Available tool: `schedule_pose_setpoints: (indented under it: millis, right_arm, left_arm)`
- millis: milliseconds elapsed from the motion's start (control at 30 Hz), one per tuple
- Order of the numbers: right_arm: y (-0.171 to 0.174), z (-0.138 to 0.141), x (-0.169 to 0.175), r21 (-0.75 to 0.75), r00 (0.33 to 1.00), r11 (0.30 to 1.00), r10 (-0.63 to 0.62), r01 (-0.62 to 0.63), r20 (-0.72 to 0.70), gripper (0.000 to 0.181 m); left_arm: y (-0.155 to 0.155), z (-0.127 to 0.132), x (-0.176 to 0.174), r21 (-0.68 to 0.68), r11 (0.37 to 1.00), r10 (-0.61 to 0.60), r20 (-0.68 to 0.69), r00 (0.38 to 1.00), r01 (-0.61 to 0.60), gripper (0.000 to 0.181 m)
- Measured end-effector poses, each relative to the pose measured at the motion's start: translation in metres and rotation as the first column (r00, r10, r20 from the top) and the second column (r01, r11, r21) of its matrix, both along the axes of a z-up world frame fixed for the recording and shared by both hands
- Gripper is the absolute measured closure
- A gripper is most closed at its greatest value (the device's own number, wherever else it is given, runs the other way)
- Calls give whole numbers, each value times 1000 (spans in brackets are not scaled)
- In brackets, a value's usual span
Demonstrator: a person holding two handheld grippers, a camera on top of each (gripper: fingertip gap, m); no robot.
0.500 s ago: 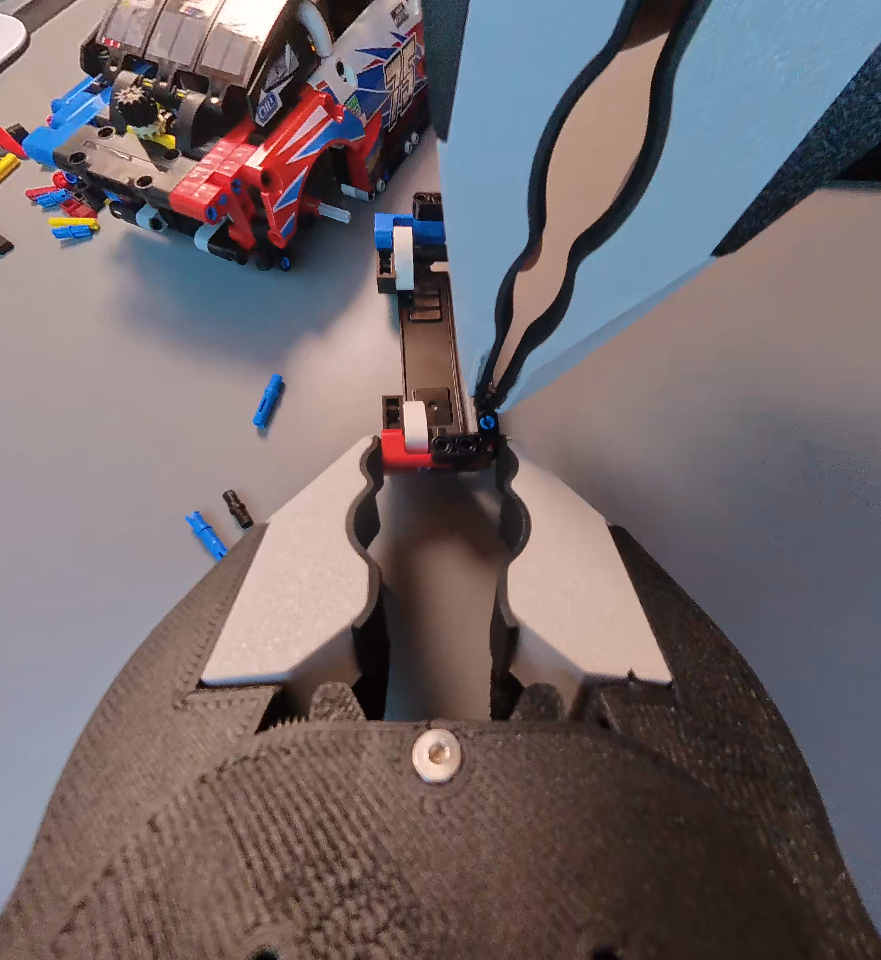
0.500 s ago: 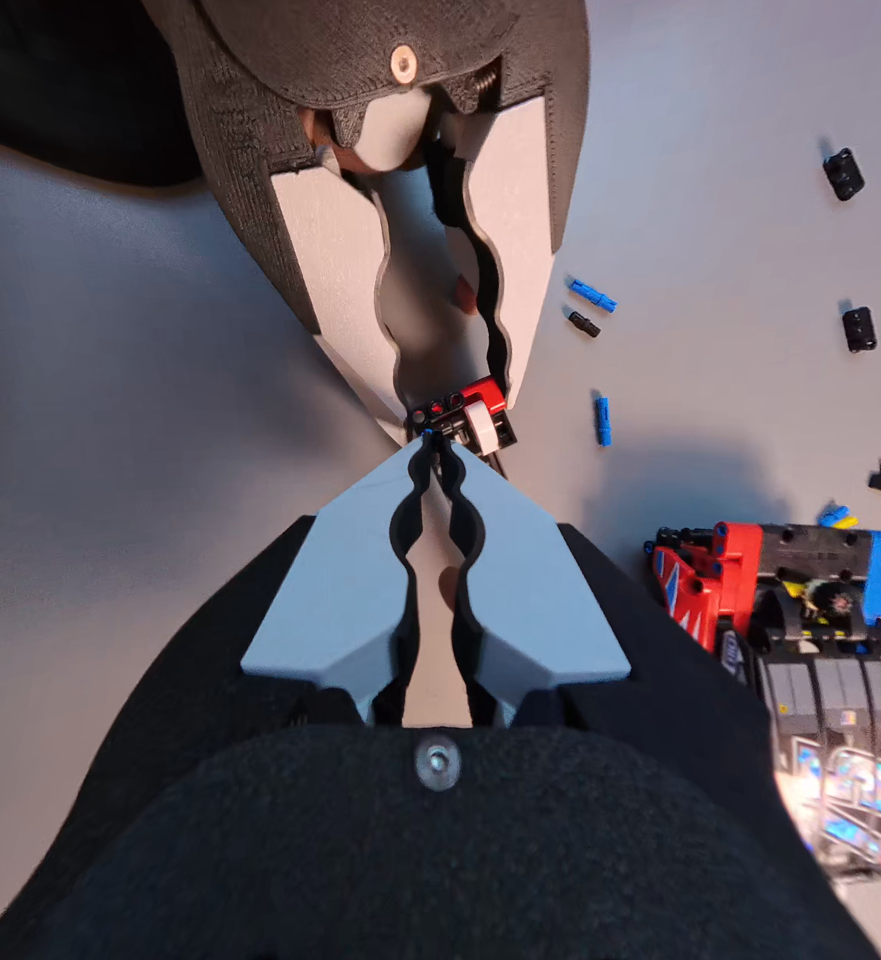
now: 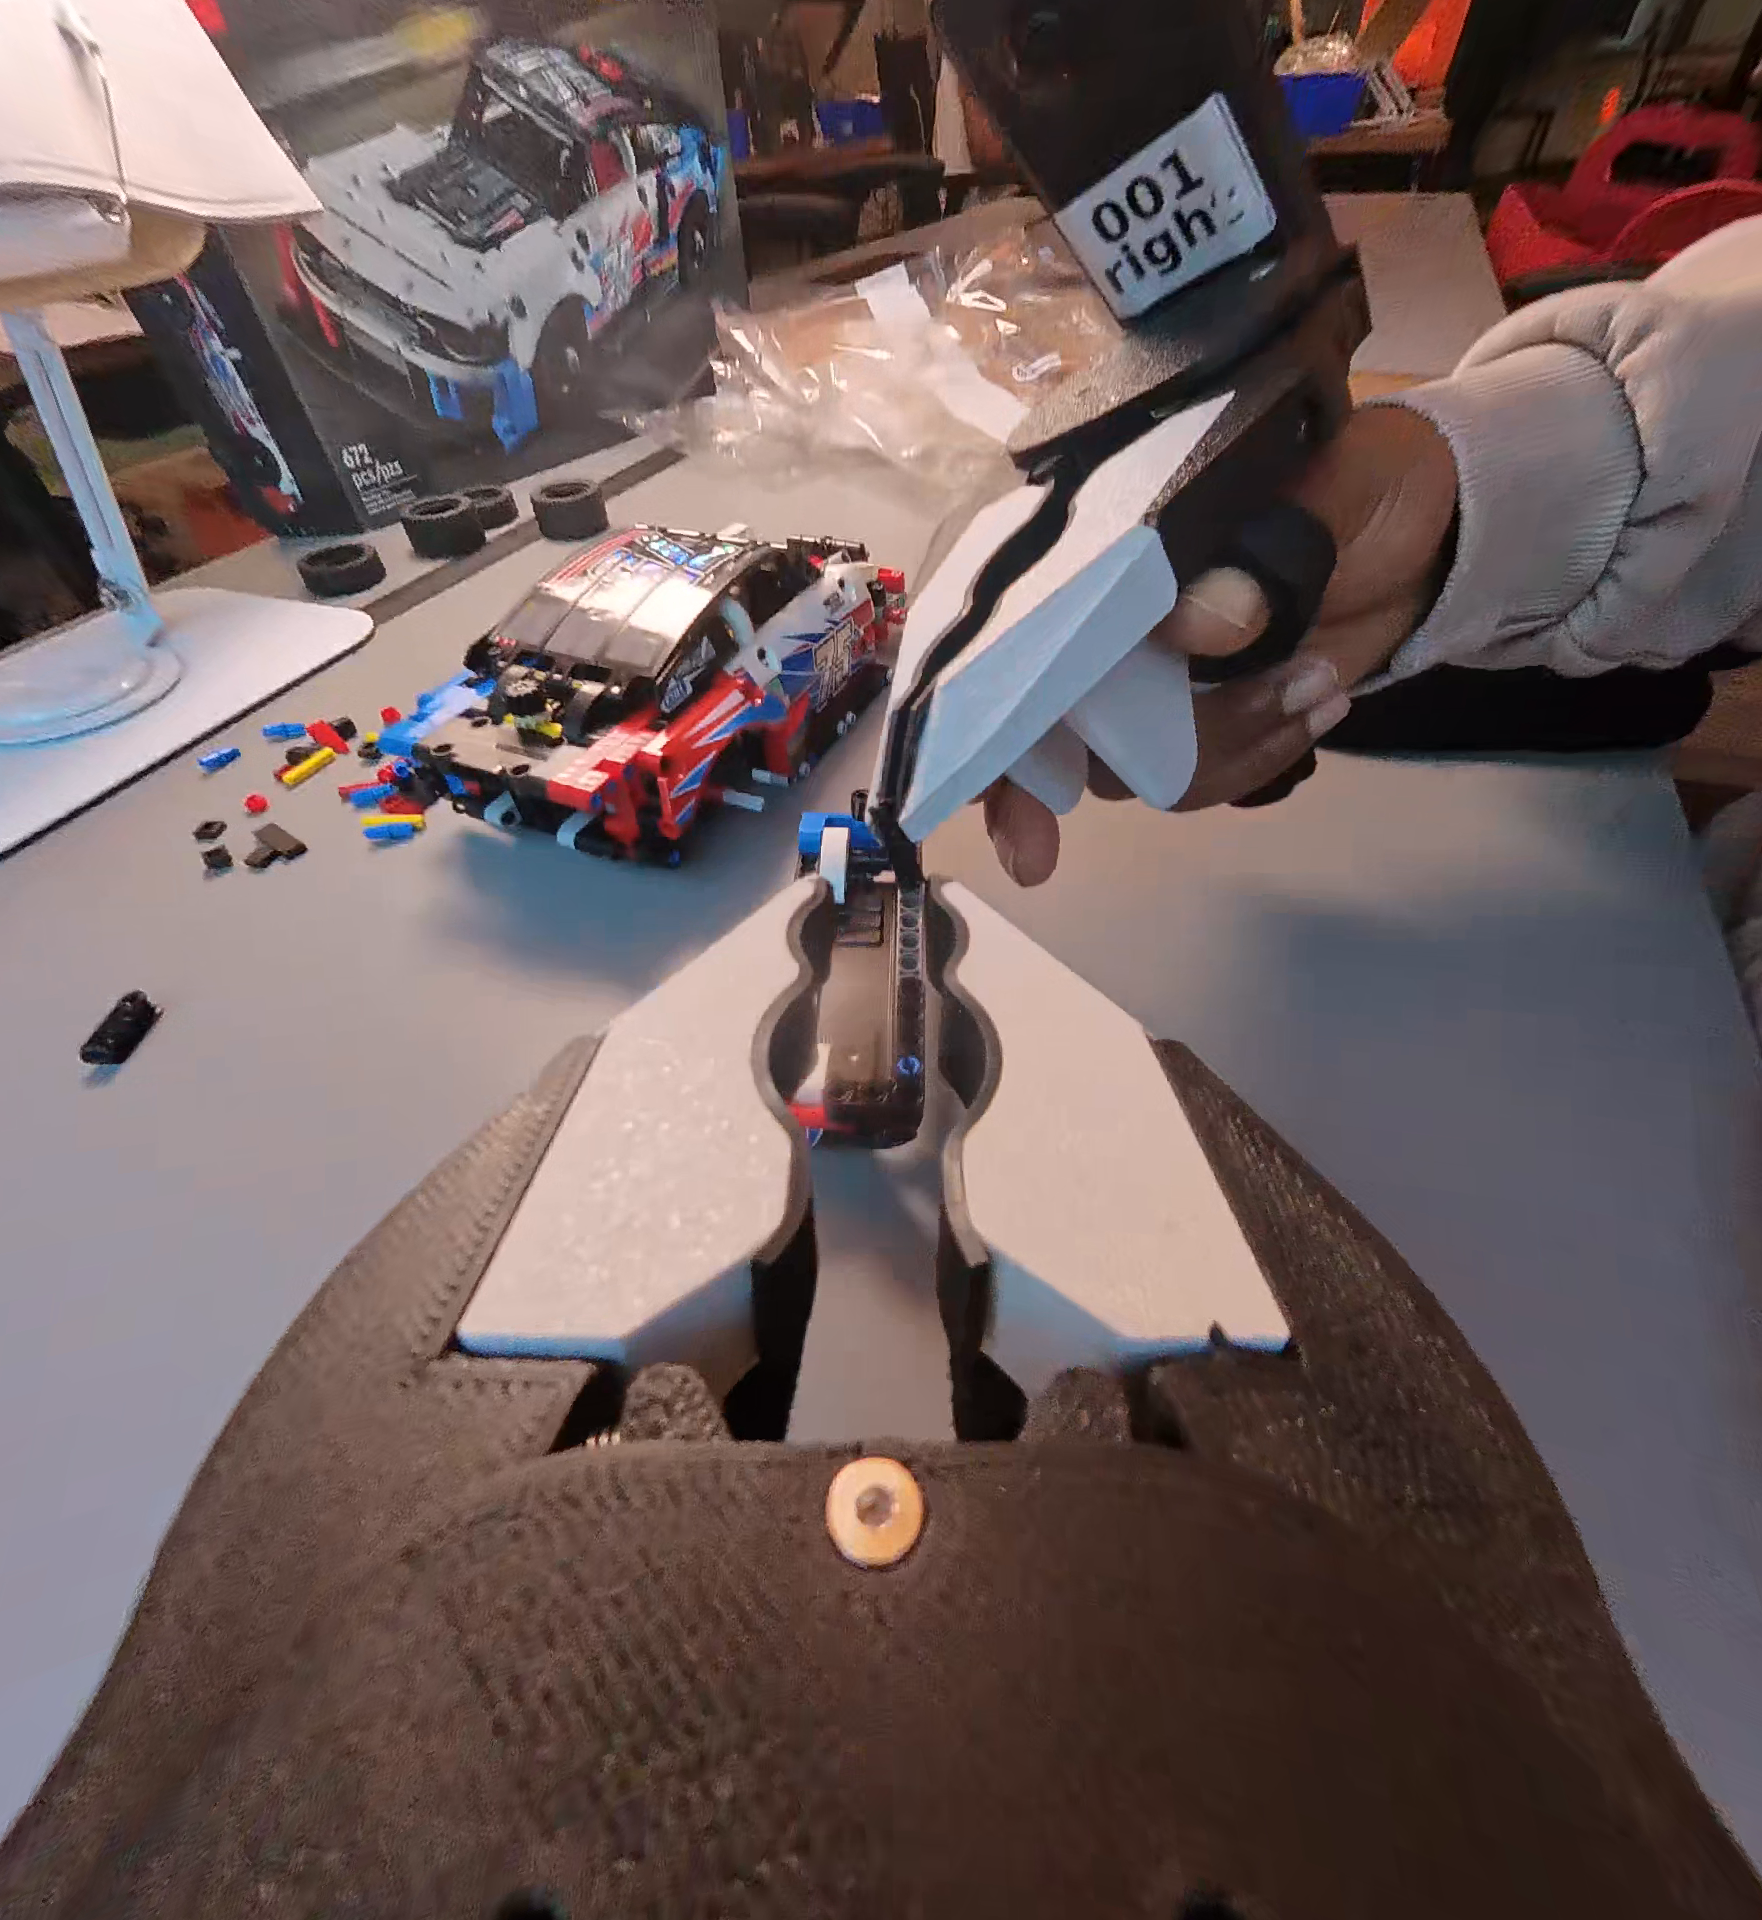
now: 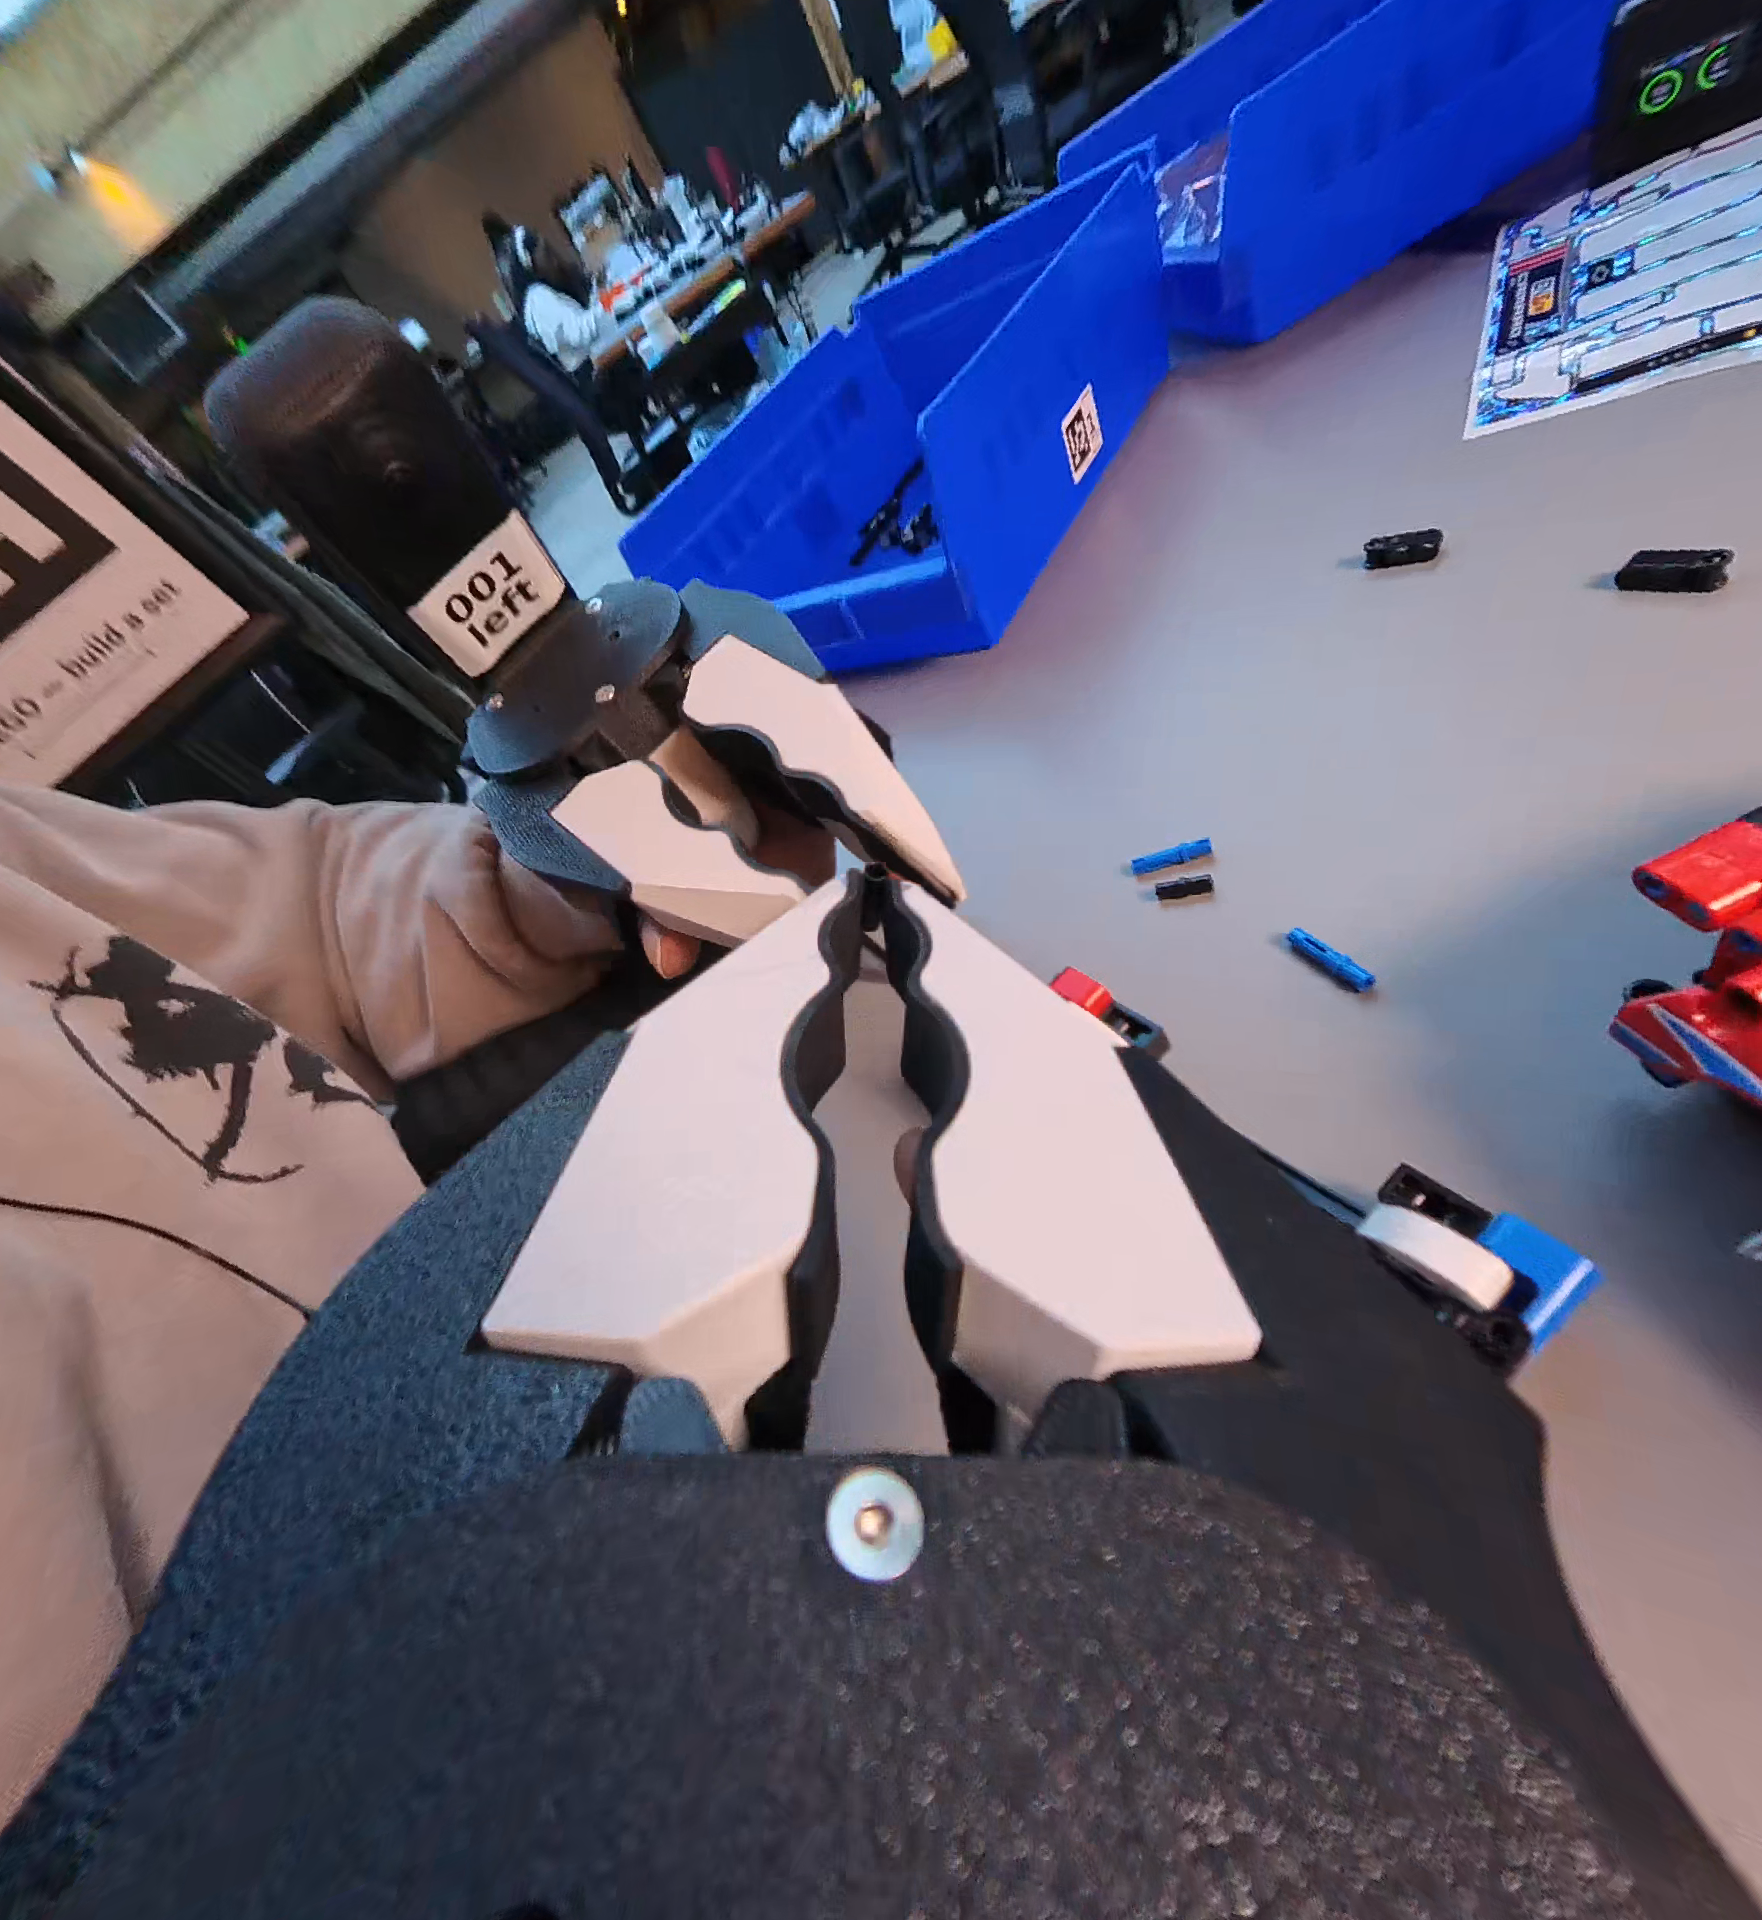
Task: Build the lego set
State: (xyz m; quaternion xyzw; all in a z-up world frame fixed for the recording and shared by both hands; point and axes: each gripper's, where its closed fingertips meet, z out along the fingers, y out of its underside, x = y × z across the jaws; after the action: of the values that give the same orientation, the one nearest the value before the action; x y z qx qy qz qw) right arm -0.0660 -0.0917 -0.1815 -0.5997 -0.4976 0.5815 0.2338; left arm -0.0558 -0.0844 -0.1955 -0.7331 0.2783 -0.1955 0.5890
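On a grey table point(image 3: 1376, 1039), a person works two hand-held grippers over a long black Lego sub-assembly point(image 3: 882, 997) with a blue-and-white end. The left gripper point(image 3: 872, 904) straddles the piece lengthwise, its jaws apart with the black beam lying between them; whether the pads actually touch it cannot be told. The right gripper point(image 3: 903, 821) comes down from above, jaws together and pinched on a small black pin point(image 4: 872, 891) at their tips, just over the far end of the sub-assembly (the right wrist view shows the pin standing upright between the tips). Beyond, the partly built red, white and blue race car point(image 3: 669, 686) sits on the table, with loose blue, red, yellow and black pieces point(image 3: 337, 769) scattered at its nose and four black tyres point(image 3: 456, 525) near the set's box point(image 3: 461, 249). Blue bins point(image 4: 960, 447) and a sticker sheet point(image 4: 1666, 281) lie across the table.
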Motion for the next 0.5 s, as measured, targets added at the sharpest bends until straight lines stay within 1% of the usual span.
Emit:
schedule_pose_setpoints:
  millis: [67,133,267,367,500]
  right_arm:
    - [-1,4,0,-48,1000,999,-12,10,-28,181]
    - [0,6,1,-61,998,998,-24,21,-50,181]
    - [1,5,3,-26,998,999,-29,28,-64,181]
    - [0,5,3,-26,997,999,-28,26,-67,181]
    - [-1,4,2,-1,997,1000,-22,22,-70,181]
  left_arm:
    - [-1,4,2,18,1000,-10,14,1000,10,169]
    - [-3,7,4,37,999,-21,14,1000,21,177]
    - [-4,7,6,47,999,-28,15,1000,27,179]
    - [-4,9,5,50,998,-27,32,999,25,176]
    - [-4,8,4,47,998,-29,5,1000,29,179]
